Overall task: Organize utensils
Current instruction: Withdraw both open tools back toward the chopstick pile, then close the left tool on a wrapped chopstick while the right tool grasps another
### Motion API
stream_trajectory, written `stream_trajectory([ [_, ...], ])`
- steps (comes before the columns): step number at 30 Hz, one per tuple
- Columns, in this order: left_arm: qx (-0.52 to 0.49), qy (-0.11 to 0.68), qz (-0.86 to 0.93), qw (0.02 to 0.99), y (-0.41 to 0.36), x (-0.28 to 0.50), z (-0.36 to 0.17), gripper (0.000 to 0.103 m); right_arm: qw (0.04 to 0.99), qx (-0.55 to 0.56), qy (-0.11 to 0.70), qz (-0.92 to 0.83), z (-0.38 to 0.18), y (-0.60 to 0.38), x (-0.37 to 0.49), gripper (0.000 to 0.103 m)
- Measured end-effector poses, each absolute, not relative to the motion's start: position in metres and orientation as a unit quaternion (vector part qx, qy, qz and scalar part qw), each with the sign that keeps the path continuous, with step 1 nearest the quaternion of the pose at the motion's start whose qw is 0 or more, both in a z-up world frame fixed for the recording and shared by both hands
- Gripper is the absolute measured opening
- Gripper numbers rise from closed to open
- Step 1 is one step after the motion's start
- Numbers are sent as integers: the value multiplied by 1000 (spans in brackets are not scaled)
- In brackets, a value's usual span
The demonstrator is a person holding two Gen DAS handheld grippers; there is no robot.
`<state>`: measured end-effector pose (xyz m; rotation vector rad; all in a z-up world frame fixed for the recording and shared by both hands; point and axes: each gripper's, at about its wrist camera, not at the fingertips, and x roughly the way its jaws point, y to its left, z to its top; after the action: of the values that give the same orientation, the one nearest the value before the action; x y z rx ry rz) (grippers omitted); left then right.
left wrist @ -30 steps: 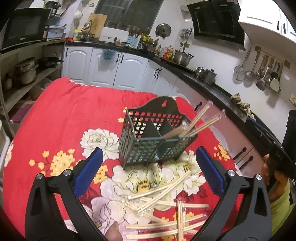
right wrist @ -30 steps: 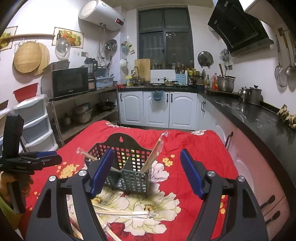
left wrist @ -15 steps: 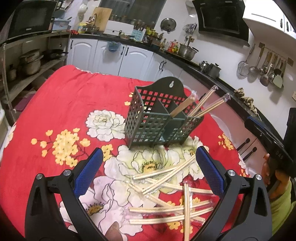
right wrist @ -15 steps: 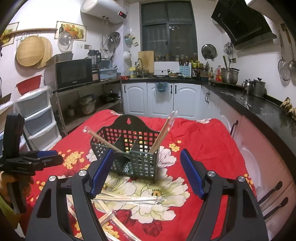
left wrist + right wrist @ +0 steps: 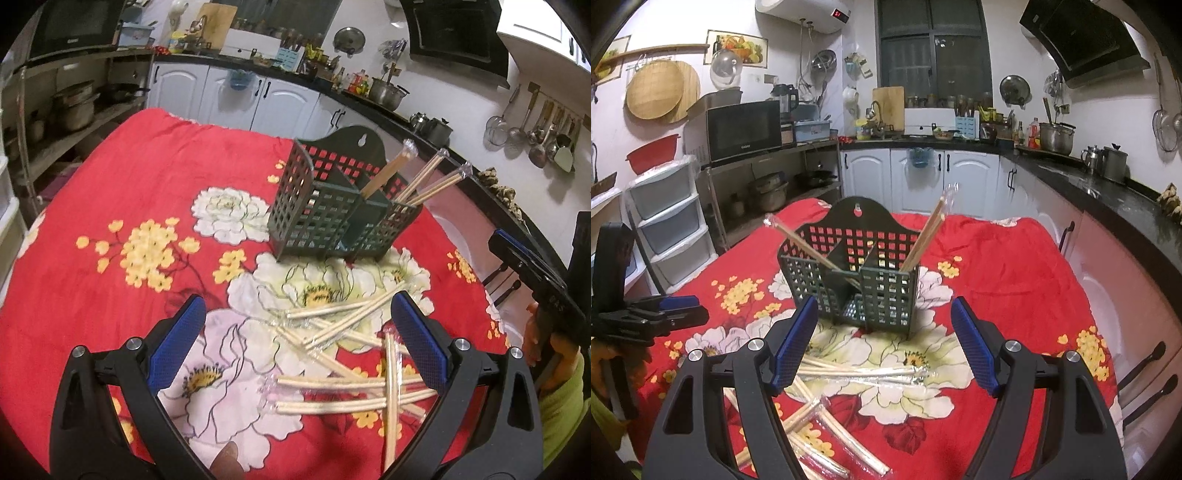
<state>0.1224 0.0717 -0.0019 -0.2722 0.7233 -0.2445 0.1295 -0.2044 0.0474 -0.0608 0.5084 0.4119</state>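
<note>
While spread, fingers (image 5: 417, 341) flank chopsticks (image 5: 343, 362).

**Red floral cloth, one caddy, a scatter of chopsticks**

A table is covered by a red tablecloth (image 5: 147, 177) printed with white and yellow flowers. On it stands a dark green lattice utensil caddy (image 5: 332, 218), upright, with partitions inside. In front of the caddy, wrapped wooden chopsticks (image 5: 354, 369) lie loose on the cloth, crossing one another in a rough pile. From the right wrist view the same pile (image 5: 857, 373) sits just before the caddy (image 5: 849, 288).
</note>
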Motion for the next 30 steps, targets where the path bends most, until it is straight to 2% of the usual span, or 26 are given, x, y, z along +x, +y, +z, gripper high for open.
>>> stream_trajectory([
  [15, -129, 400, -121, 899, 74, 99, -43, 92, 936, -28, 295, 192, 9, -213, 128, 72],
  [24, -130, 424, -136, 886, 68, 95, -62, 67, 929, -31, 320, 183, -9, -219, 135, 71],
  [26, -128, 429, -138, 884, 65, 94, -67, 61, 927, -30, 327, 182, -13, -221, 139, 68],
  [30, -132, 432, -138, 881, 65, 93, -73, 56, 917, -23, 353, 183, -22, -225, 155, 58],
])
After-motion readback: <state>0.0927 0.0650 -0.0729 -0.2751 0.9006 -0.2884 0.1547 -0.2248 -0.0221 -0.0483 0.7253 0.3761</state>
